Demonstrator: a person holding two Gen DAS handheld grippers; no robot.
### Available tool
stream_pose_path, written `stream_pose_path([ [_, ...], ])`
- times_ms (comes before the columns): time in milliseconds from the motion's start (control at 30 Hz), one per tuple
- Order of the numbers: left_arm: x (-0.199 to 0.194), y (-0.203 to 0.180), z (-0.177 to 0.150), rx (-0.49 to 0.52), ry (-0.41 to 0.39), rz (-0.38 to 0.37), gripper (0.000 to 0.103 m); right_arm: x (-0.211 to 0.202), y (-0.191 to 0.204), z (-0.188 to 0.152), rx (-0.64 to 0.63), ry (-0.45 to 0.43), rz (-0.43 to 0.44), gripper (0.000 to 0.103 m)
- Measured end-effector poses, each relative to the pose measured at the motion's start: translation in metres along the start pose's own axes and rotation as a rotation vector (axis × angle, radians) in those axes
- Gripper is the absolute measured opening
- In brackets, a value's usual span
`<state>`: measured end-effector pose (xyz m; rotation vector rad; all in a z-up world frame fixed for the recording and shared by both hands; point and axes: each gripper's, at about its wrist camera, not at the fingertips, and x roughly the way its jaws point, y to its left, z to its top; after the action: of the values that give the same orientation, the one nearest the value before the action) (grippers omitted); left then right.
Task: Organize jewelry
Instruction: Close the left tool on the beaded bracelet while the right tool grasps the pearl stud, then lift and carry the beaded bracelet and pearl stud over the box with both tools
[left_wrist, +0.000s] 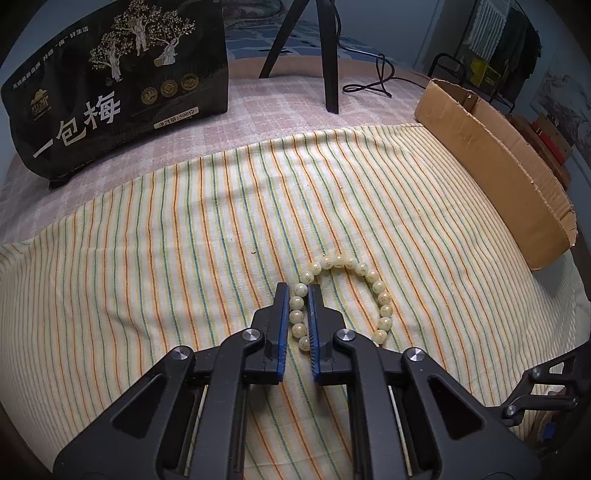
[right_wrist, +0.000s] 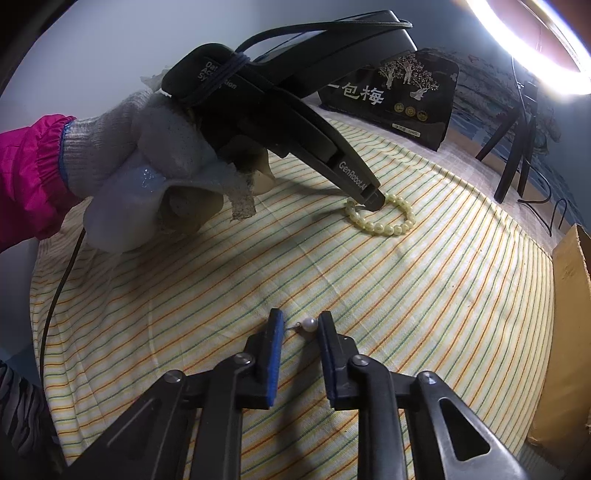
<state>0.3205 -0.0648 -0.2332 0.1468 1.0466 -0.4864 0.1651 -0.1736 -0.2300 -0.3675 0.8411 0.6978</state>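
Where the striped cloth (right_wrist: 424, 295) lies nearest the right wrist camera, the right gripper (right_wrist: 300, 325) stands with its jaws released around a pearl earring (right_wrist: 309, 325), neither pad touching it. Farther in, the left gripper (left_wrist: 298, 295) has its jaws clenched on one side of the bead bracelet (left_wrist: 369, 277), the rest of the loop lying flat on the cloth. Bare cloth spreads wide to the left of the bracelet. A cardboard box (left_wrist: 498, 166) walls the right edge; at the far edge stand a black bag (left_wrist: 122, 92) and tripod legs (left_wrist: 328, 55).
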Motion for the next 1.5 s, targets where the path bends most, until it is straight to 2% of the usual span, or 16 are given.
stream_pose_path([
  [467,-0.017,-0.003,-0.009,-0.043,-0.025,-0.008,0.005,-0.012,-0.009,-0.004,0.035,-0.024,-0.007,0.017],
  [733,-0.035,-0.003,-0.015,-0.086,-0.061,-0.031,0.005,-0.028,-0.015,-0.01,0.056,-0.046,-0.026,0.017],
  [900,-0.059,-0.005,-0.013,-0.105,-0.117,-0.055,0.005,-0.039,-0.02,-0.011,0.076,-0.063,-0.037,0.017],
  [1267,-0.096,-0.026,-0.011,-0.073,-0.161,-0.073,0.005,-0.071,-0.029,-0.016,0.135,-0.106,-0.068,0.017],
  [1500,-0.114,-0.051,-0.001,-0.04,-0.188,-0.099,0.005,-0.107,-0.045,-0.025,0.179,-0.14,-0.111,0.017],
])
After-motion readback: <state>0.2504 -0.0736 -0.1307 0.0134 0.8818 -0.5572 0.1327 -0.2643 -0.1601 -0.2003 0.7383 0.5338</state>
